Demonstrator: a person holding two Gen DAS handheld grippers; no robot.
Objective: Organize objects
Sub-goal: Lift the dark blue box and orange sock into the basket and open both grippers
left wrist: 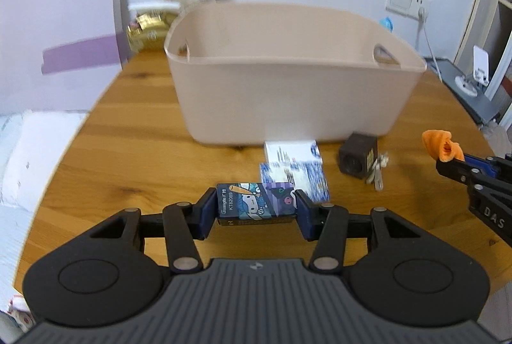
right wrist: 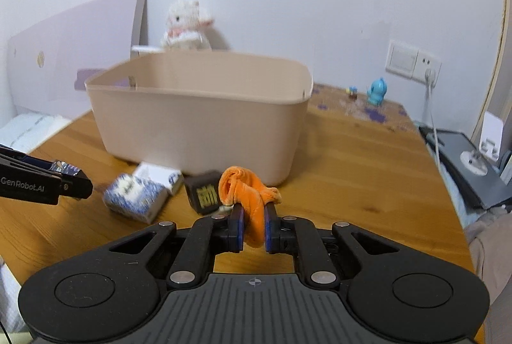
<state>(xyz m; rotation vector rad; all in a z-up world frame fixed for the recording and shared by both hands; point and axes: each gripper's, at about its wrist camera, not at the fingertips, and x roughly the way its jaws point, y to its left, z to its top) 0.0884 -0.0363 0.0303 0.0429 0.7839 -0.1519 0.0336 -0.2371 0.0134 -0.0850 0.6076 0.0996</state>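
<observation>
Left wrist: fingers [left wrist: 204,212] clamp cartoon box [left wrist: 254,203] | right gripper [right wrist: 253,228] grips orange cloth [right wrist: 248,190]

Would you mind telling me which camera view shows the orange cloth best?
The right wrist view: the orange cloth sits centred and large, pinched in the right tongs. The left wrist view shows it only as a small bunch near the right edge.
</observation>
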